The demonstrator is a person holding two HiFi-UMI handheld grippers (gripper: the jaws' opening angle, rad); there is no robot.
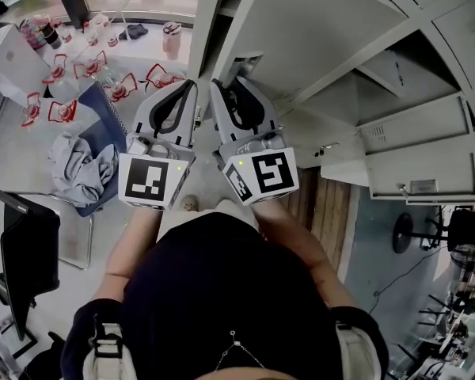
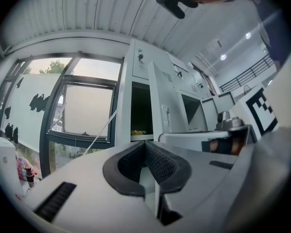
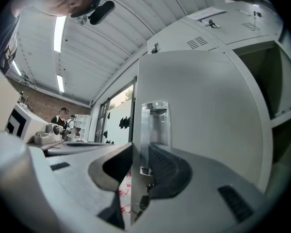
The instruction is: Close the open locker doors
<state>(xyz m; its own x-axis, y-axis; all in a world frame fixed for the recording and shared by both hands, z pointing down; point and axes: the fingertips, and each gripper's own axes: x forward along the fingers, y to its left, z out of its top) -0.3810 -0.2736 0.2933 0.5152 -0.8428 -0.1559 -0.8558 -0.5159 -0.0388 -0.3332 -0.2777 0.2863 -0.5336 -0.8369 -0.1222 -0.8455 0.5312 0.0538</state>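
Two grippers, both held up in front of the locker bank. Right gripper point(image 3: 138, 147) has its jaws closed on the free edge of one open locker door point(image 3: 199, 96), one pad on each face, just below the door's single recessed handle point(image 3: 155, 125). That door stands swung out from the bank, edge toward the person.

Left gripper point(image 2: 145, 147) has its jaws closed together with nothing between them. It sits just beside the right gripper point(image 1: 231, 85) and touches no door.

In the head view two more open doors point(image 1: 416, 125) stick out at the lower right, one above the other – three open doors counted in all. The left gripper view shows one open compartment point(image 2: 141, 113) with a small yellowish thing on its shelf, too small to name.

Away from the lockers there is one chair point(image 1: 95, 145) carrying one grey cloth point(image 1: 79, 169), and one dark monitor point(image 1: 28, 252) at the left edge. A person's two bare forearms run down from the grippers.
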